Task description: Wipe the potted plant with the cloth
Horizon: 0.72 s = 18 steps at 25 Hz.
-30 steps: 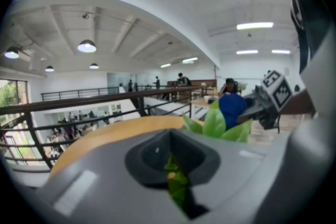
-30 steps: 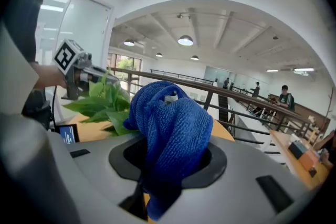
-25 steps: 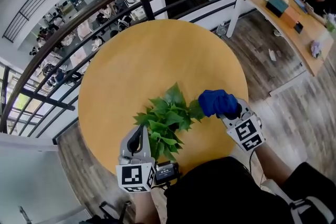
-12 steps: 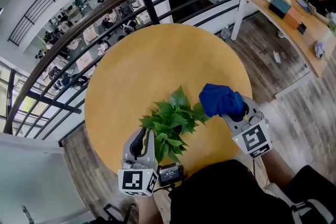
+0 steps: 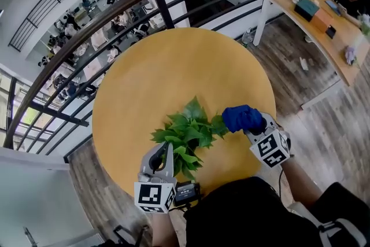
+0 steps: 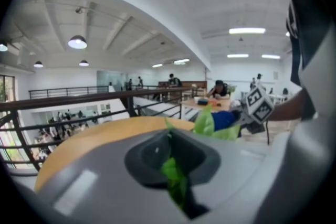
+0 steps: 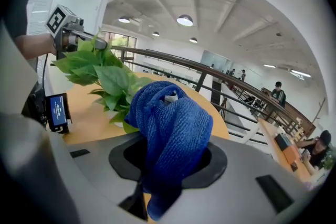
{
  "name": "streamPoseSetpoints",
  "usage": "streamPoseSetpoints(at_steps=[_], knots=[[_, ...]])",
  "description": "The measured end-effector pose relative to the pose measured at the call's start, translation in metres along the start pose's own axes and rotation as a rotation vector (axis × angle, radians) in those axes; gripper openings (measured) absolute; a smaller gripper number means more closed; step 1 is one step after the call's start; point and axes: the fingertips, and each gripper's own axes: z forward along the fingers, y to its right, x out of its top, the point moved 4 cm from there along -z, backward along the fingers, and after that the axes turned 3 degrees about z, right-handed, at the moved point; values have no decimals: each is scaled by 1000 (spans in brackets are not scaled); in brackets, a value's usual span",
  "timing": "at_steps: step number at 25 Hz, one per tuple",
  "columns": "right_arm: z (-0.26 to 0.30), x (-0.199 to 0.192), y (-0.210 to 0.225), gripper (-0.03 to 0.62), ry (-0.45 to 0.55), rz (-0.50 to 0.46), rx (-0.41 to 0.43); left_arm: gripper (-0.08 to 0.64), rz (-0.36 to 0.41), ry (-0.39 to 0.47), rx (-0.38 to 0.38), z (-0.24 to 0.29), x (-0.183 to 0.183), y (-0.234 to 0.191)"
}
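The right tool (image 5: 252, 123), closed on the cloth (image 5: 241, 117), has lowered onto the potted plant (image 5: 188, 131) to wipe it, while the closed left tool (image 5: 168, 148) pinches a leaf (image 6: 173, 178).

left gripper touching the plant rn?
Touching. The left gripper view shows the left gripper with its jaws shut on a green leaf of the potted plant.

You get bright, even light from round white ceiling lamps (image 7: 185, 20) and long strip lights (image 6: 247, 31); fisheye bending curves the edges, corners go black, close foreground blurs.
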Motion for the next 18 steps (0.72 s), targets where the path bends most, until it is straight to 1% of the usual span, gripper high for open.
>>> streamPoseSetpoints(at_steps=[2,4,6,8,10,13,15,18], knots=[[-1,-13,19,146,-40,13,-57,2,1,-1,1,0,1,-1],[-9,-17,34,146,-38,27,-109,2,6,-5,1,0,2,-1],[-18,-6,43,146,16,39,-144,2,6,-4,0,0,2,-1],[-29,16,45,146,100,43,-154,2,0,-1,1,1,1,-1],[-37,40,37,146,181,44,-125,2,-9,2,2,1,1,0],[-37,67,9,146,253,25,-31,2,-11,7,4,0,1,2],[-26,70,-13,146,247,10,40,2,-9,9,5,0,2,1],[-4,48,-33,146,156,-6,98,2,-12,8,-2,0,2,3]])
